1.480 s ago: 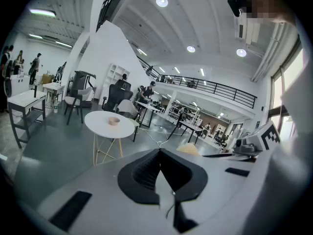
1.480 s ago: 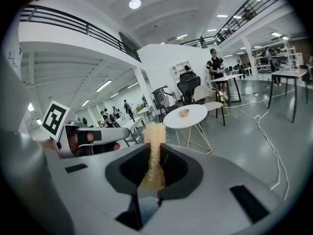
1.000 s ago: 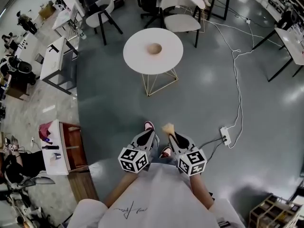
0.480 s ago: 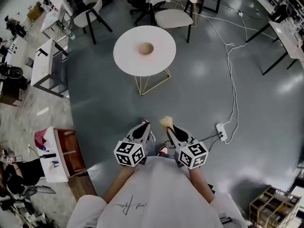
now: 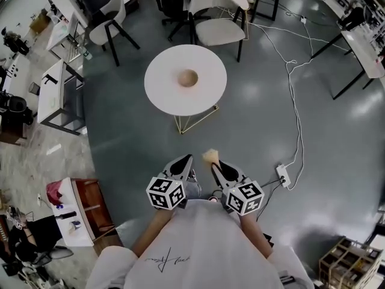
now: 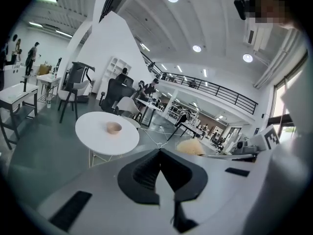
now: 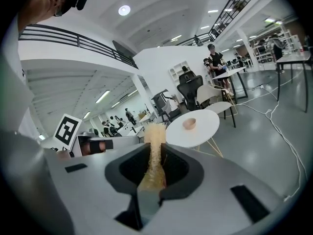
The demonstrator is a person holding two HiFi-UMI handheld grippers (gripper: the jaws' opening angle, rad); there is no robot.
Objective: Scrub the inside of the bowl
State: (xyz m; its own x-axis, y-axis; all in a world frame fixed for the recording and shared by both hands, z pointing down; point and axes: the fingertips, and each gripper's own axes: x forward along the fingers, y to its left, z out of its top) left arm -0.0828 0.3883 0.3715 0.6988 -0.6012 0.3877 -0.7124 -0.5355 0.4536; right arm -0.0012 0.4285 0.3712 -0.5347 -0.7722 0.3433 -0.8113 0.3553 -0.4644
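- Closer than a second ago, the round white table [image 5: 165,92] takes up more of the head view. The person has walked toward it with both grippers carried ahead. This reads as an approach, with the scrubbing itself not yet begun.
- Well short of the table, the right gripper [image 5: 215,163] has its jaws pinching the lower part of a tan fibrous scrubber [image 5: 210,156]. The right gripper view shows that grip plainly. The scrubber [image 7: 155,146] rises from between the jaws, its bushy tip pointing at the table [image 7: 205,131]. The head view gives only a pale tuft.
- Equally far from the table, the left gripper [image 5: 186,158] holds nothing. The left gripper view shows its jaws pressed together with no gap. The head view cannot settle that.
- At the middle of the table sits the bowl [image 5: 188,77], upright and alone. The head view looks into its empty hollow from above. The gripper views catch it side-on, so only its outer wall shows [image 6: 114,127] [image 7: 189,124].
- By judgement, the left gripper is likely to steady the bowl. It would have to part its jaws first, and a light bowl could slide.
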